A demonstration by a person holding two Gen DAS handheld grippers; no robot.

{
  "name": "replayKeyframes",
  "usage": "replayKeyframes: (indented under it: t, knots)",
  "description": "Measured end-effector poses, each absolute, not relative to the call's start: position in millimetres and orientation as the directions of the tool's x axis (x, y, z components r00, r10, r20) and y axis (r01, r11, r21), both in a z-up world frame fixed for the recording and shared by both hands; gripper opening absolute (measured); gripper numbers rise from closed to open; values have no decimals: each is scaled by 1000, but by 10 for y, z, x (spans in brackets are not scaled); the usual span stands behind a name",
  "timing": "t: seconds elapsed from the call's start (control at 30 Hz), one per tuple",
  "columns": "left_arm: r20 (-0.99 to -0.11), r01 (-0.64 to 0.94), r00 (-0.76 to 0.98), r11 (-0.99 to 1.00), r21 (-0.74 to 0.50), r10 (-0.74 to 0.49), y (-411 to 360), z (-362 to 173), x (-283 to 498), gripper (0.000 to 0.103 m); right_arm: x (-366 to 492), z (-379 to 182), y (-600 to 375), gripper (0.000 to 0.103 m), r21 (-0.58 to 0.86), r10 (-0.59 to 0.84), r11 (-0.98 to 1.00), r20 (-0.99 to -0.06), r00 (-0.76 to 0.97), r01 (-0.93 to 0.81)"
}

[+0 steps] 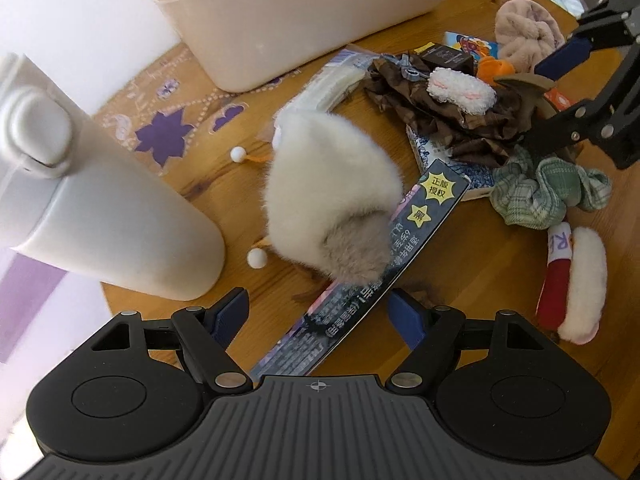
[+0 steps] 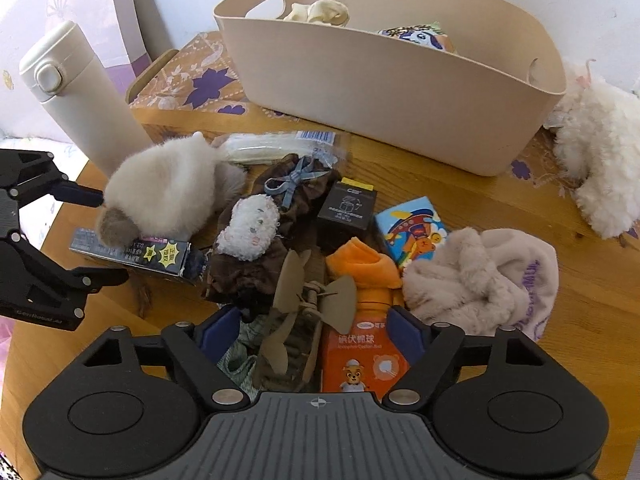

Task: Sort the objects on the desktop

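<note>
A cluttered wooden table holds a white furry plush lying on a long dark printed box. My left gripper is open just in front of them; it also shows in the right wrist view, one finger by the plush. My right gripper is open over a brown hair claw clip and an orange cotton-ball box; in the left wrist view it hovers over the pile. A beige bin stands behind.
A white flask stands at the left. Brown scrunchie, green plaid scrunchie, black small box, colourful card box, pink fleece item, white fluffy toy, red-and-white plush.
</note>
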State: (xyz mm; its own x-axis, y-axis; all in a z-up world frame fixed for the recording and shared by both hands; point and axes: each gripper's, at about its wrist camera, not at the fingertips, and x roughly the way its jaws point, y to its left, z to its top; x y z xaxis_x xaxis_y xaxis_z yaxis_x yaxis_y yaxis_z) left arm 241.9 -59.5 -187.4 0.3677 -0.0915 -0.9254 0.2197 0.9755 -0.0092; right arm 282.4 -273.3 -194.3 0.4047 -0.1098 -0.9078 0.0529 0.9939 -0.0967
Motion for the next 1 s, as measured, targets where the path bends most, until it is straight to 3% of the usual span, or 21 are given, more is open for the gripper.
replayKeyframes:
  t: [0.17,0.27,0.33,0.43,0.53,0.67,1.0]
  knots:
    - [-930,203,347,978,-54,-123,-576,-1953,2483,75,2851,-1952,-2701,76,-110,-112,994,-905,411,30]
    - [-925,193,333,974,-122,-182,-570,-1987,2504,59,2851,-1941,-2674,65,-111,-103,994,-904,416,6]
    - [-922,169,331,974,-149,-199,-578,-1993,2515,54,2849,-1936,-2656,56,-106,-92,994,-904,417,-11]
    - [-919,174,337,973,-154,-205,-609,-1982,2488,45,2838,-1925,-2663,53,-100,-88,995,-902,422,-8]
    - [-917,162,338,973,-165,-212,-654,-1973,2459,35,2807,-1898,-2703,40,-93,-87,996,-898,431,6]
    - [-914,157,339,971,-180,-224,-696,-1946,2361,28,2767,-1875,-2790,40,-63,-65,998,-902,428,20]
    - [-909,121,347,973,-199,-229,-738,-1887,2179,26,2638,-1839,-2755,40,-69,-68,997,-888,455,13]
